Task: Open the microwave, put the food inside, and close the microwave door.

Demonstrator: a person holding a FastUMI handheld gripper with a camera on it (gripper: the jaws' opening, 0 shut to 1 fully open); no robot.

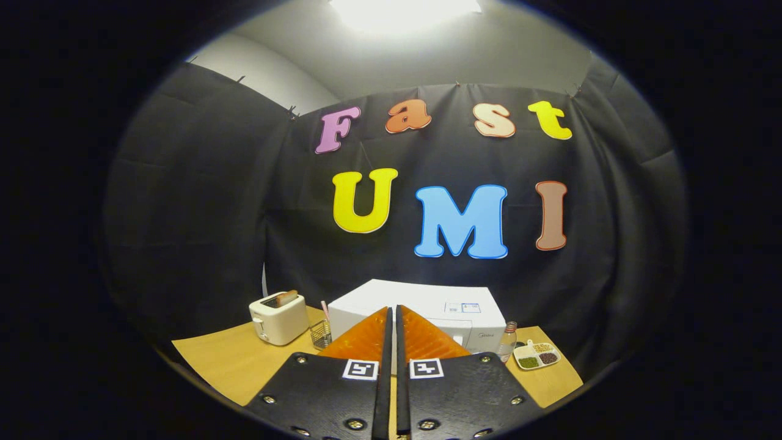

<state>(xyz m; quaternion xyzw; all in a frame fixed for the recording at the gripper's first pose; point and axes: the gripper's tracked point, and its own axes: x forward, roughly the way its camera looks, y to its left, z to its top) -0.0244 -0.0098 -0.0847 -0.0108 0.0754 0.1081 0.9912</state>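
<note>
the gripper (391, 318), fingers nearly closed with nothing between them, hides the microwave's (427, 302) front, so its door cannot be judged. the divided dish (536, 355) beyond holds contents too small to name, perhaps beans.

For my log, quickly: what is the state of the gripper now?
Gripper: jaws closed together, holding nothing, raised short of the white microwave.

A bright ceiling light (404, 11) overhead blows out to pure white glare, washing the pale wall beneath it. Lower down things turn dim; the wooden table (232, 360) sits in soft, warm light. Fisheye bending curves the edges hard, yet focus stays reasonably crisp throughout.
</note>
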